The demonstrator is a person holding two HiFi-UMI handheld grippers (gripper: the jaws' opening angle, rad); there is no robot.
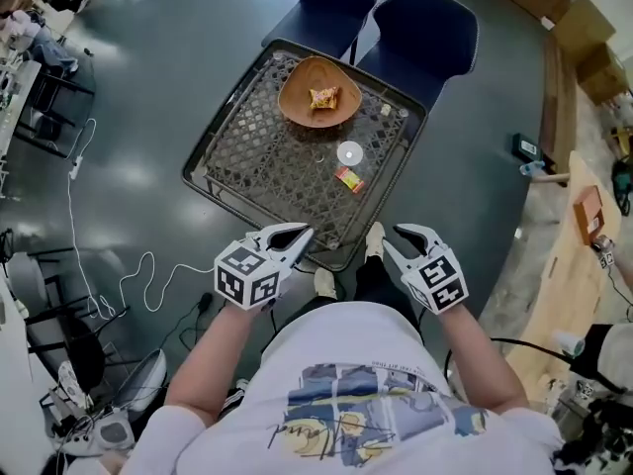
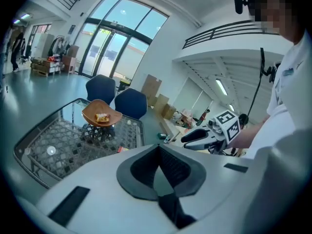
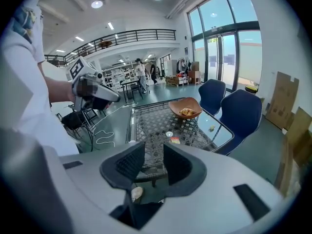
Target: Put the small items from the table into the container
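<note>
A brown bowl (image 1: 318, 90) stands at the far side of the glass lattice table (image 1: 232, 156) with a yellow snack packet (image 1: 323, 97) in it. On the table lie a white round disc (image 1: 350, 153), a small red and yellow packet (image 1: 348, 178) and a small pale item (image 1: 387, 110) near the right rim. My left gripper (image 1: 300, 233) hovers off the table's near edge, jaws shut and empty, tips meeting in the left gripper view (image 2: 157, 147). My right gripper (image 1: 394, 237) hangs beside it, open and empty (image 3: 153, 152). The right gripper view shows the bowl (image 3: 185, 108), disc (image 3: 169, 134) and packet (image 3: 174, 140).
Two blue chairs (image 1: 420, 28) stand behind the table. A white cable (image 1: 148, 275) trails over the dark floor at the left. A wooden workbench (image 1: 574, 245) and cardboard boxes (image 1: 584, 28) line the right side. The person's shoes (image 1: 324, 283) show below the near table edge.
</note>
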